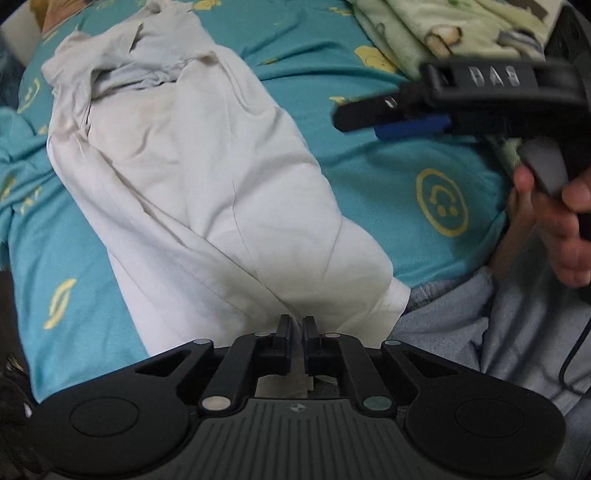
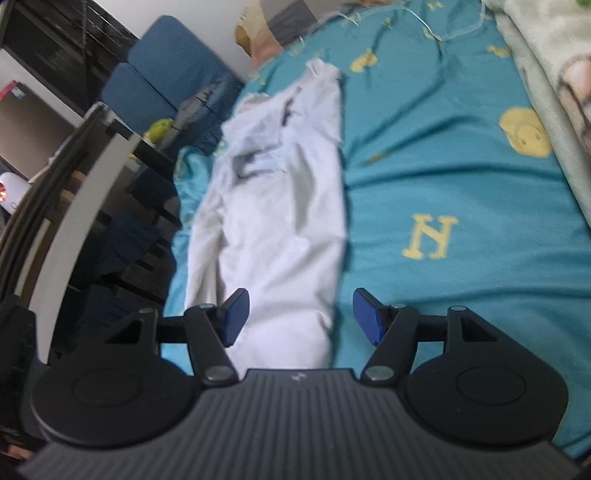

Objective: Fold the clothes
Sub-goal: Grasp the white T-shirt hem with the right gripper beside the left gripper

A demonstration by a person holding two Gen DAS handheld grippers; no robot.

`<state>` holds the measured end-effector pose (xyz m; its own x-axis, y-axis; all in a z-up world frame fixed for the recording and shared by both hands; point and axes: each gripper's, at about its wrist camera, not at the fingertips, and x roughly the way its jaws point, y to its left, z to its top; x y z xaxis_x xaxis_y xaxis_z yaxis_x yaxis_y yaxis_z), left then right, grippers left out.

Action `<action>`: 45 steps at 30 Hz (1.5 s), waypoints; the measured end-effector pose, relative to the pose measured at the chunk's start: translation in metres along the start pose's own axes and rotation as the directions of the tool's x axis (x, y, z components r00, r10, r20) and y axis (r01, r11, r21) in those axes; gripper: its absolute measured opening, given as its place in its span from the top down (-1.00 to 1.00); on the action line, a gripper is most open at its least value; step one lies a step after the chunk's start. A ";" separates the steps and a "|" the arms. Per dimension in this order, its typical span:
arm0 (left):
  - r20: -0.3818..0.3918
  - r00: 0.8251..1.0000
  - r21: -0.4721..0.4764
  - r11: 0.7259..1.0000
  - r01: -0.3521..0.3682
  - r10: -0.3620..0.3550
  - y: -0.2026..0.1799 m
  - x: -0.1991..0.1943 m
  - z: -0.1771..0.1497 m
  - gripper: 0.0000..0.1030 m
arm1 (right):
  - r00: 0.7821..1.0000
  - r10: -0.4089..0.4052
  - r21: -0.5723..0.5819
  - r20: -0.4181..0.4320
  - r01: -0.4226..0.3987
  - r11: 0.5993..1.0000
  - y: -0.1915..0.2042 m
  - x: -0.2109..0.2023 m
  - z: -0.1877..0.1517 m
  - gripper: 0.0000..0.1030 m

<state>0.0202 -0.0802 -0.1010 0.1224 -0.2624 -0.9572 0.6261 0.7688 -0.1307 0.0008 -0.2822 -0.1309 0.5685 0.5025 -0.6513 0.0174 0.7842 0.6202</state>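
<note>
A white garment (image 1: 207, 192) lies lengthwise on a teal bedsheet (image 1: 369, 184), folded into a long strip with a rumpled far end. My left gripper (image 1: 296, 323) is shut on the near hem of the garment. In the left wrist view my right gripper (image 1: 343, 118) hovers to the right, above the sheet, held by a hand (image 1: 554, 221). In the right wrist view the garment (image 2: 280, 229) runs away from me, and my right gripper (image 2: 299, 317) is open and empty above its near end.
A green patterned blanket (image 1: 443, 26) lies at the far right of the bed. A pale blue cloth (image 1: 480, 325) lies near the right edge. Dark furniture (image 2: 122, 229) and a blue cushion (image 2: 159, 77) stand left of the bed.
</note>
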 end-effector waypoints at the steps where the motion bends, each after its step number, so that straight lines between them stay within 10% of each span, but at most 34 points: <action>1: 0.030 0.999 -0.056 0.998 0.035 -0.034 0.011 -0.006 -0.002 0.55 | 1.000 -0.004 0.006 -0.014 0.004 1.000 -0.004 0.001 -0.001 -0.27; 4: 0.143 0.984 -0.209 0.969 0.134 -0.105 0.044 -0.024 -0.009 -0.28 | 0.998 -0.006 0.017 -0.066 0.008 1.000 -0.007 0.011 -0.006 -0.27; 12: 0.186 0.982 -0.513 0.848 0.132 -0.040 0.121 -0.013 -0.025 -0.42 | 0.973 0.000 -0.033 -0.229 -0.007 0.999 0.005 0.042 -0.030 -0.27; 19: 0.006 1.000 -0.490 0.872 0.003 0.000 0.115 0.016 -0.018 -0.60 | 0.966 -0.006 -0.034 -0.259 -0.003 0.999 0.005 0.050 -0.038 -0.26; 24: -0.043 0.993 -0.495 0.866 0.073 -0.109 0.114 0.019 -0.027 -0.59 | 0.940 0.070 0.017 -0.334 -0.068 0.998 0.009 0.051 -0.047 -0.26; 30: -0.087 0.983 -0.412 0.904 0.110 -0.160 0.099 0.021 -0.031 -0.08 | 0.937 0.050 -0.032 -0.345 -0.065 0.997 0.024 0.051 -0.064 -0.18; 33: -0.079 0.988 -0.368 0.925 0.098 -0.136 0.093 0.014 -0.032 0.78 | 0.940 0.000 -0.091 -0.340 -0.033 0.995 0.033 0.050 -0.067 0.64; 38: 0.080 0.984 -0.352 0.919 0.180 -0.162 0.097 -0.036 -0.034 0.88 | 0.971 0.035 -0.069 -0.237 -0.053 0.996 0.037 0.018 -0.054 0.80; 45: 0.330 0.932 -0.326 0.908 0.263 -0.152 0.077 -0.137 -0.041 0.89 | 0.991 0.122 -0.055 -0.055 -0.125 0.991 0.046 -0.065 -0.031 0.82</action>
<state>0.0203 0.0390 0.0093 0.2730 -0.5532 -0.7871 0.3501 0.8192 -0.4543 -0.0614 -0.2673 -0.0734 0.5206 0.6138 -0.5934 -0.0995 0.7340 0.6718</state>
